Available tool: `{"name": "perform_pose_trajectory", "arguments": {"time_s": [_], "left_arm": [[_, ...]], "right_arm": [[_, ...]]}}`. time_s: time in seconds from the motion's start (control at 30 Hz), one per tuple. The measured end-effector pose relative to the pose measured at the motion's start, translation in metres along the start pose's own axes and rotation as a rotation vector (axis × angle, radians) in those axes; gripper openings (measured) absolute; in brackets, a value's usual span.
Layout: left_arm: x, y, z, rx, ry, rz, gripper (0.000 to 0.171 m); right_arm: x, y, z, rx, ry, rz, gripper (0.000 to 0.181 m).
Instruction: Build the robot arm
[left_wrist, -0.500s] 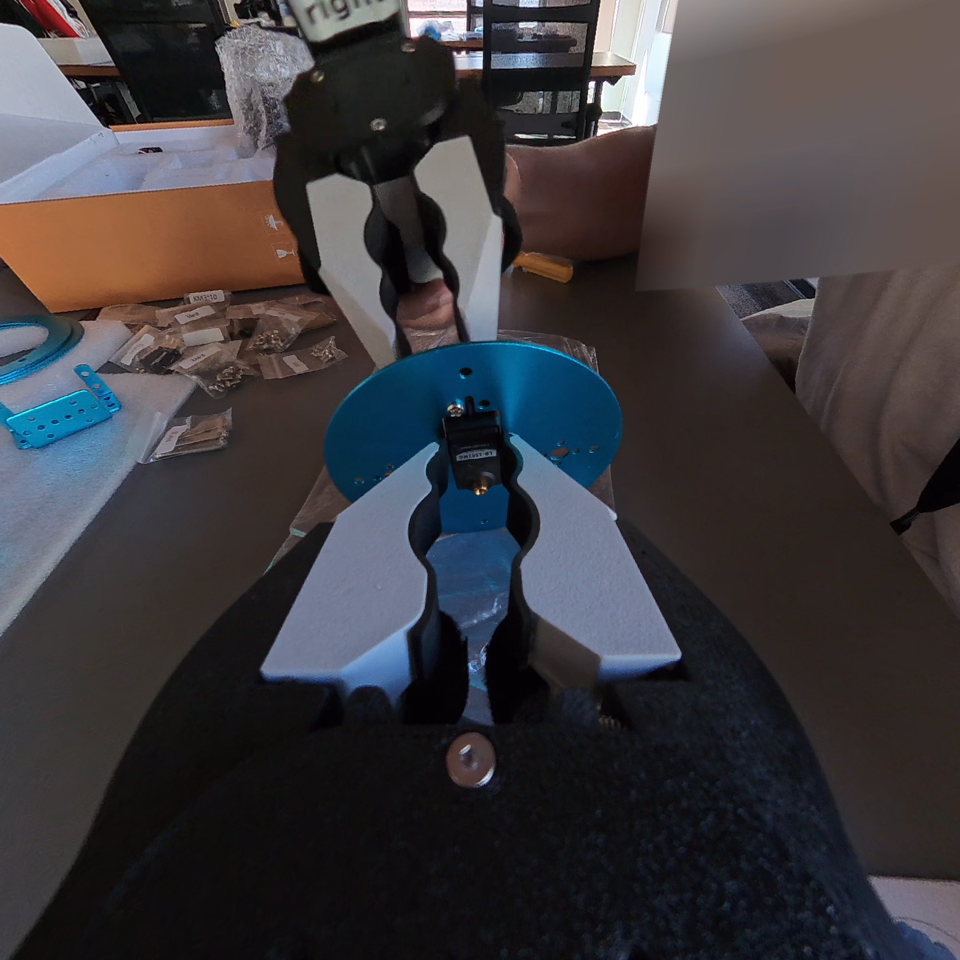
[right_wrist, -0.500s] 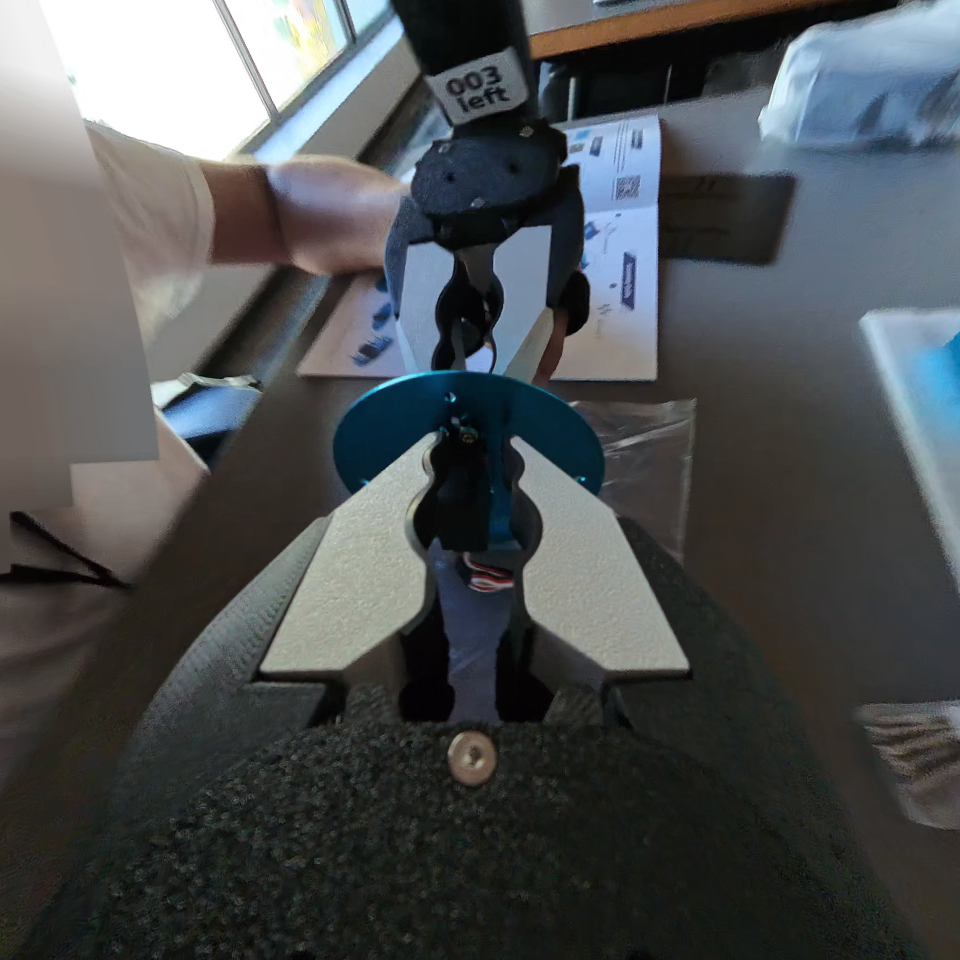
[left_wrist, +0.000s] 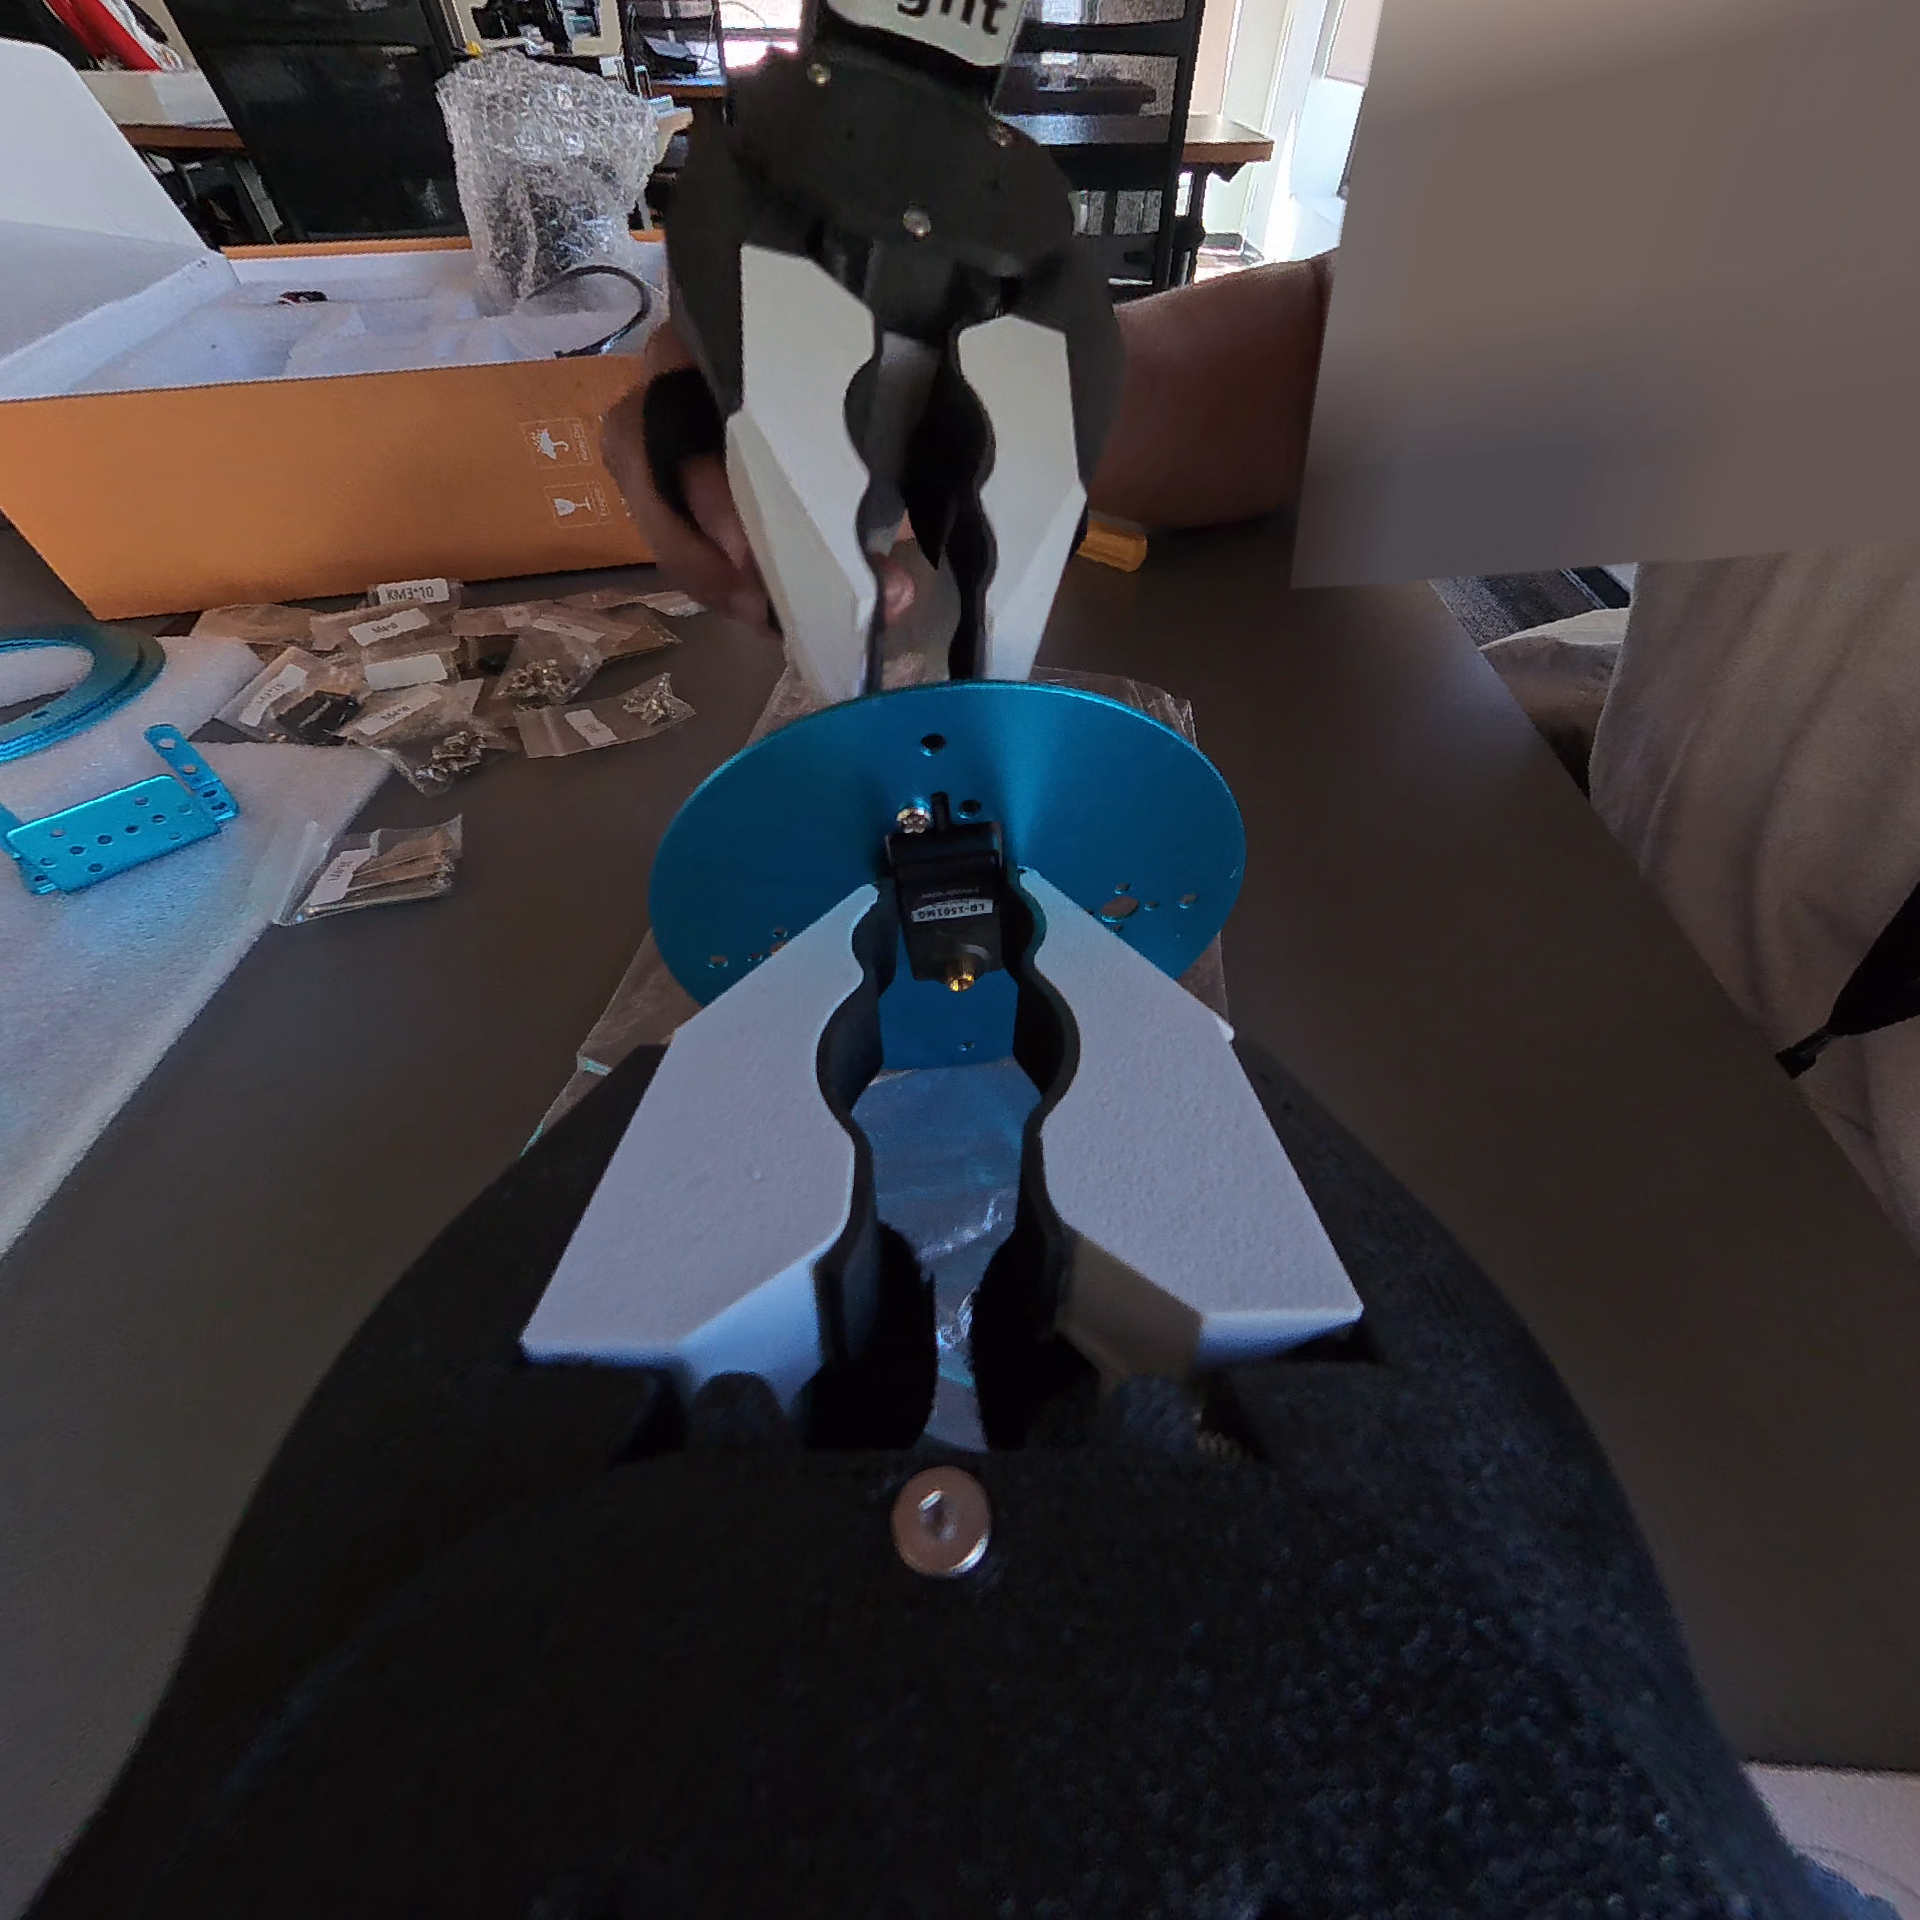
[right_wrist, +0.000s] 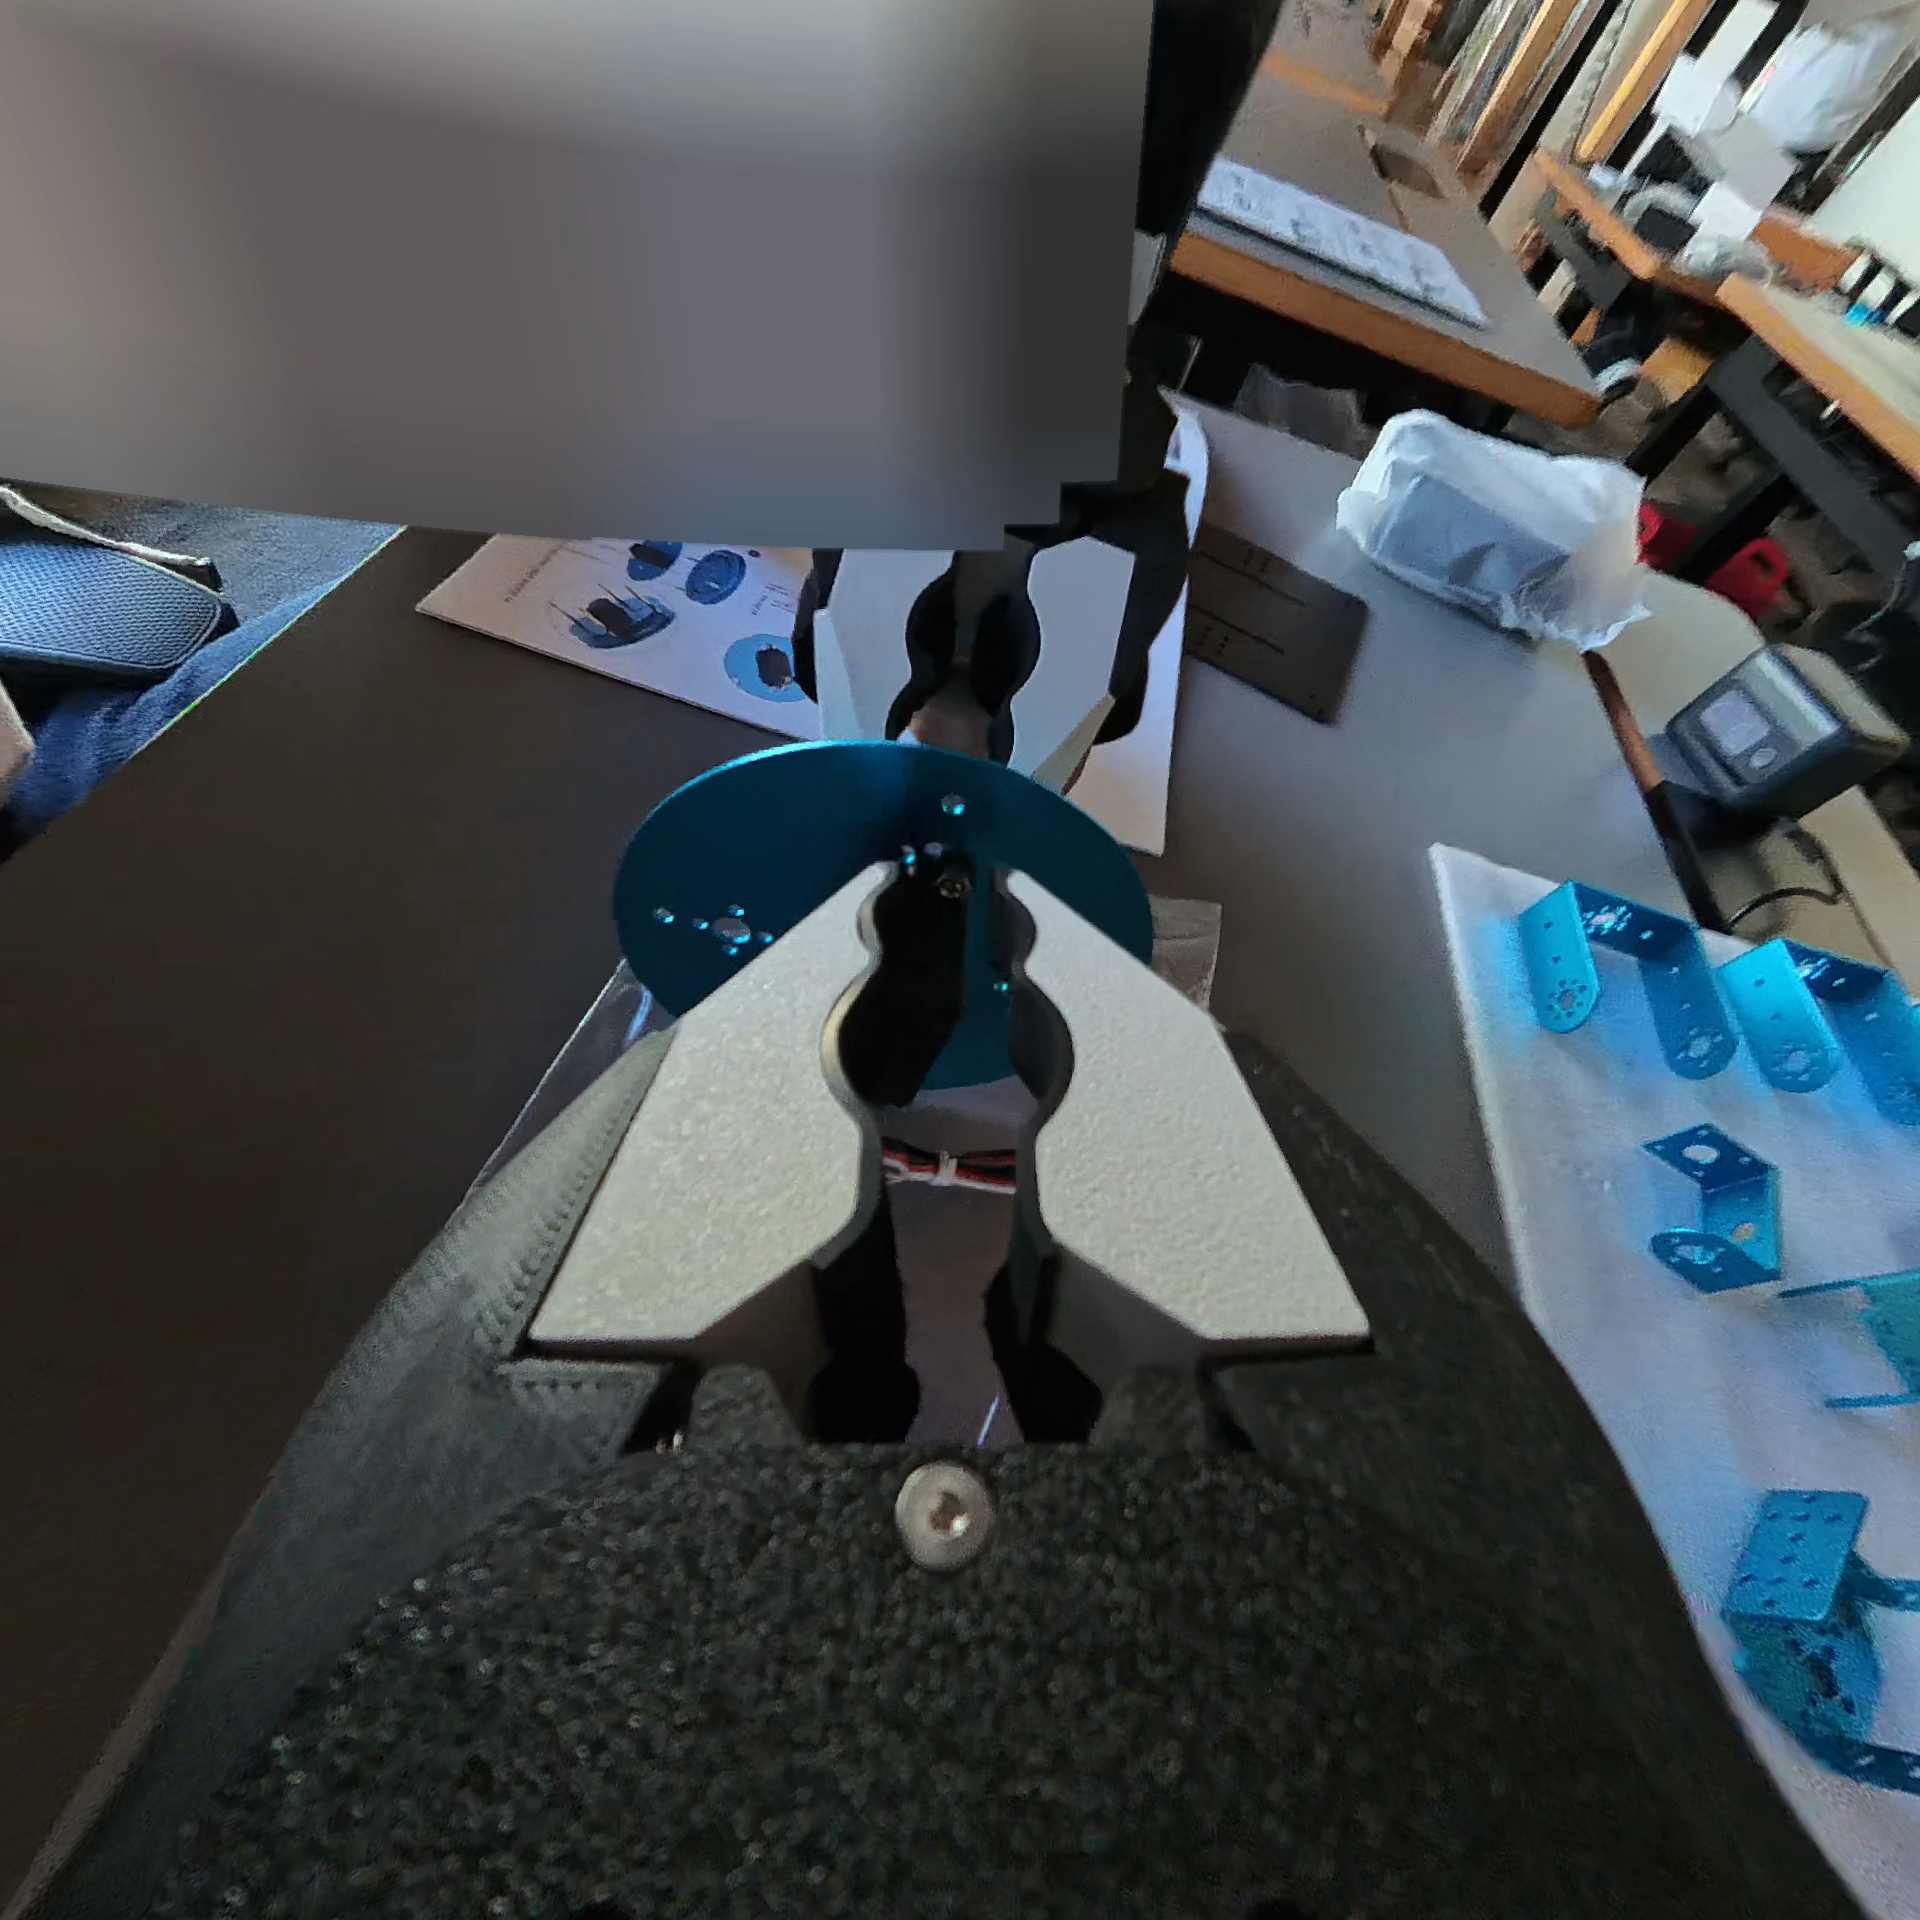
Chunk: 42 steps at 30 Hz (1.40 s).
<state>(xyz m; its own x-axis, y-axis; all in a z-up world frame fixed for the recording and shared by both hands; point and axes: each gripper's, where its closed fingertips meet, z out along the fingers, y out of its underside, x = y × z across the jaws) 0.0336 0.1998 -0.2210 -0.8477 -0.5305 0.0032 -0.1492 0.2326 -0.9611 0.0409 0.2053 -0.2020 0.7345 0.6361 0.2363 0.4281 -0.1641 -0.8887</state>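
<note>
Gripping the black servo (left_wrist: 948, 914) on the blue disc (left_wrist: 790, 831), the left gripper (left_wrist: 948, 940) is clamped. Opposite, the right gripper (right_wrist: 940, 935) closes on the servo's rear. Uneven pulls could twist the disc and loosen its single visible screw (left_wrist: 914, 821).

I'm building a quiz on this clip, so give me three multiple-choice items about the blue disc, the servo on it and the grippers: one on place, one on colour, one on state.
1. Where does the orange box stand in the left wrist view?
A. far left
B. far right
C. on the disc

2. What colour is the servo mounted on the blue disc?
A. white
B. black
C. red

3. How does the left gripper stand?
A. wide open, far from the disc
B. out of view
C. closed around the servo

Key: 1 A, it sits behind the bags of screws; 2 B, dark body against blue; 3 C, its fingers flank the servo, with the right gripper gripping opposite.
</note>
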Motion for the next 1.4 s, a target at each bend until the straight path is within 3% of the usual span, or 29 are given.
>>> {"name": "perform_pose_trajectory", "arguments": {"time_s": [0.27, 0.33, 0.47, 0.57, 0.67, 0.8, 0.93, 1.27, 1.4], "left_arm": [[0.0004, 0.0, 0.0001, -0.003, -0.002, 0.003, 0.019], [0.0007, -0.0001, 0.0003, -0.002, -0.004, 0.009, 0.019], [-0.0007, 0.0005, -0.0008, -0.004, -0.01, 0.008, 0.019], [-0.0014, 0.0011, -0.0019, -0.003, -0.009, 0.005, 0.019], [-0.0016, 0.0011, -0.0022, -0.005, -0.01, 0.005, 0.019], [-0.0015, 0.0011, -0.0021, -0.004, -0.01, 0.002, 0.019], [-0.0002, 0.0002, 0.0, -0.002, -0.007, 0.003, 0.019], [-0.0002, -0.0007, 0.0021, -0.004, -0.013, 0.004, 0.019], [0.0, -0.0009, 0.0025, -0.005, -0.021, 0.012, 0.019]], "right_arm": [[-0.0001, 0.0047, 0.0045, -0.014, -0.049, 0.138, 0.006], [-0.0011, 0.0047, 0.0042, -0.013, -0.104, 0.27, 0.005], [-0.0005, 0.0043, 0.0053, 0.002, -0.284, 0.721, 0.005], [0.0014, 0.0037, 0.0067, 0.007, -0.295, 0.866, 0.005], [0.0017, 0.0044, 0.0067, 0.004, -0.206, 0.601, 0.006], [-0.0003, 0.006, 0.0035, -0.025, -0.11, 0.212, 0.023], [0.0009, 0.0021, 0.0006, -0.002, -0.037, -0.001, 0.02], [0.0003, 0.0047, 0.0034, -0.015, -0.043, 0.02, 0.008], [0.0004, 0.0063, 0.003, -0.031, -0.095, 0.204, 0.005]]}}
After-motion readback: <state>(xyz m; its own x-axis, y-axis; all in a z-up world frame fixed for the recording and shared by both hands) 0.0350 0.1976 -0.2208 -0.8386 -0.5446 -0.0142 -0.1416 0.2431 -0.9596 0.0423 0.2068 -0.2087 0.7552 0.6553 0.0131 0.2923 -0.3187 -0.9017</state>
